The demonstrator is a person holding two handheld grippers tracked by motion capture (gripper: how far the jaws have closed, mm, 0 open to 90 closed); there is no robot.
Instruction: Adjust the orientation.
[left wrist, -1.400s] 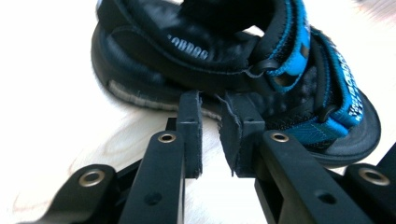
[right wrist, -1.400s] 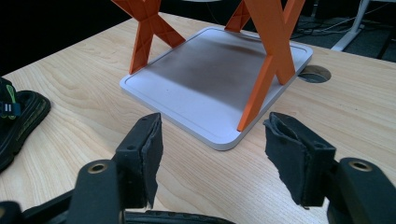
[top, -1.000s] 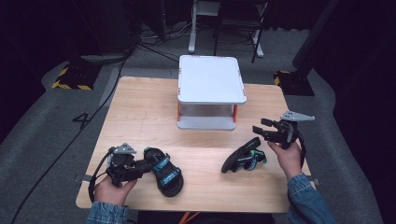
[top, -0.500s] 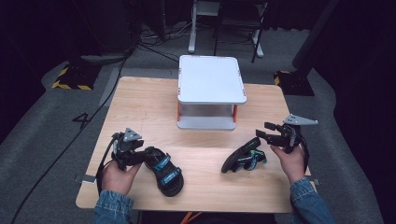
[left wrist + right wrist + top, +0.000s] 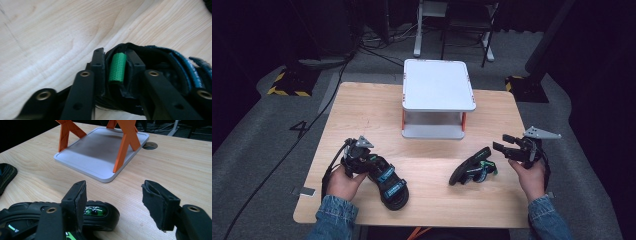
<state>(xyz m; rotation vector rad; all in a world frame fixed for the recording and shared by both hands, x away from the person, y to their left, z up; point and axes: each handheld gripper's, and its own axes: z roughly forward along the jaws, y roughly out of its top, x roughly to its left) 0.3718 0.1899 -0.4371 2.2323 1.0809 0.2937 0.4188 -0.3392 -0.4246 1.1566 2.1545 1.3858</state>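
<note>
White two-tier stand [image 5: 438, 92] on the table [image 5: 362, 110], behind both sandals [image 5: 388, 184].

- Table [image 5: 362, 115]: pale wood, visible grain, smooth matt finish.
- Small shelf stand [image 5: 438, 85]: white plastic plates, smooth with a slight sheen; orange plastic legs [image 5: 125, 142].
- Left sandal [image 5: 388, 184]: black rubbery sole, blue-trimmed woven cloth straps; green ribbed woven loop [image 5: 117, 67] at its heel.
- Right sandal [image 5: 472, 170]: matt black rubber sole, glossy green patch [image 5: 95, 211].
- Right gripper [image 5: 115, 202]: matt black plastic jaws, rough dark foam-like pads, frayed at edges.
- Left gripper [image 5: 117, 82]: black plastic jaws, metal rivets.
- Floor [image 5: 262, 150]: grey carpet, rough.
</note>
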